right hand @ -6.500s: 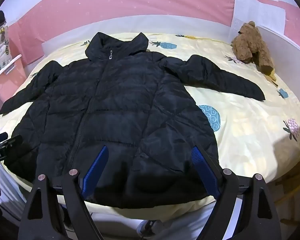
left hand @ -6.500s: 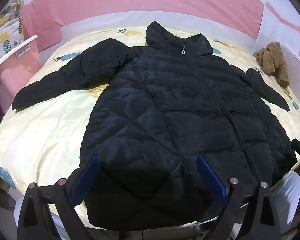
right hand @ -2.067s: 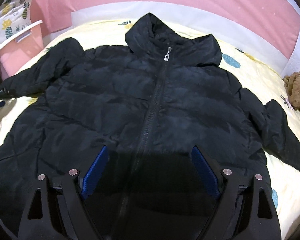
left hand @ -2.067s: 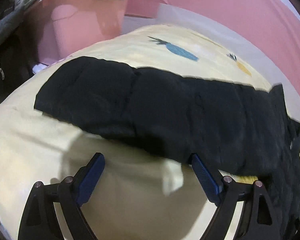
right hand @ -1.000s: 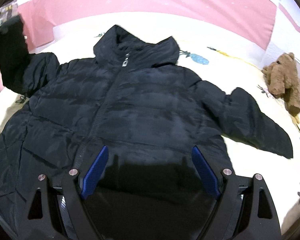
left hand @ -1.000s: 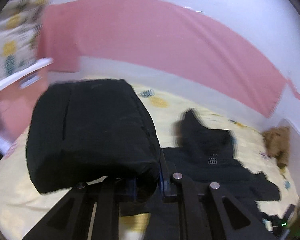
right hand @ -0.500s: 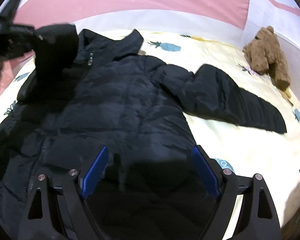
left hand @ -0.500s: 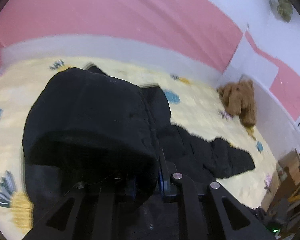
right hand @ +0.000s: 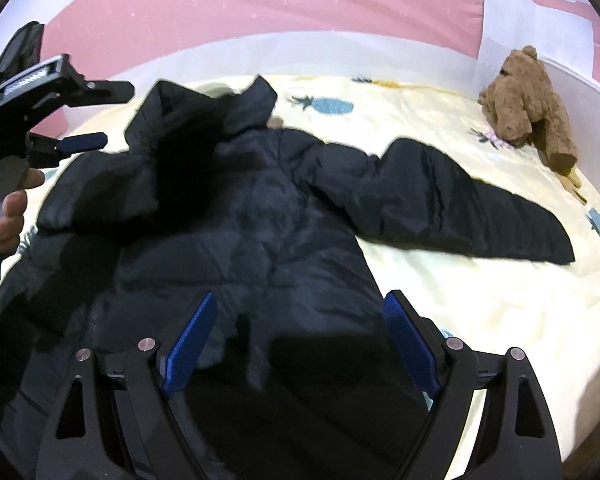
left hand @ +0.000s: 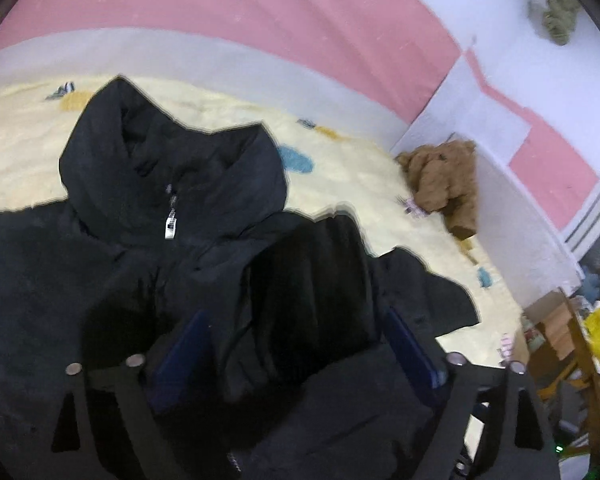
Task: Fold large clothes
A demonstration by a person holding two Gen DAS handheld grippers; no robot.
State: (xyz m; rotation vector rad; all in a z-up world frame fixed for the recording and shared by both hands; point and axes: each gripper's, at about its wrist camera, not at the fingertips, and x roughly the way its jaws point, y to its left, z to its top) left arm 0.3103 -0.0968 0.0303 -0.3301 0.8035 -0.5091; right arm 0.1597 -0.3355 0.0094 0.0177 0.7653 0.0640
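Nearest, at the bottom of the left wrist view, the left claw (left hand: 296,348) has its jaws opening, and the folded sleeve (left hand: 312,280) lies loose between the blue pads (left hand: 410,344), which do not press on it. That sleeve rests across the chest of the black jacket (left hand: 100,280), just right of the zipper pull (left hand: 170,227). Above it, in the upper left, the hood (left hand: 172,164) lies flat on the yellow bed (left hand: 352,176).

Low in the right wrist view, the right claw (right hand: 298,340) stands wide over the jacket's lower body, with nothing gripped. At the left edge of that frame a hand (right hand: 10,212) holds the left claw over the jacket's shoulder. The other sleeve (right hand: 460,208) stretches to the right across the bed, unfolded. Farthest, at the upper right, a brown teddy bear (right hand: 528,100) sits at the bed's far edge, against the white and pink wall (right hand: 260,12).
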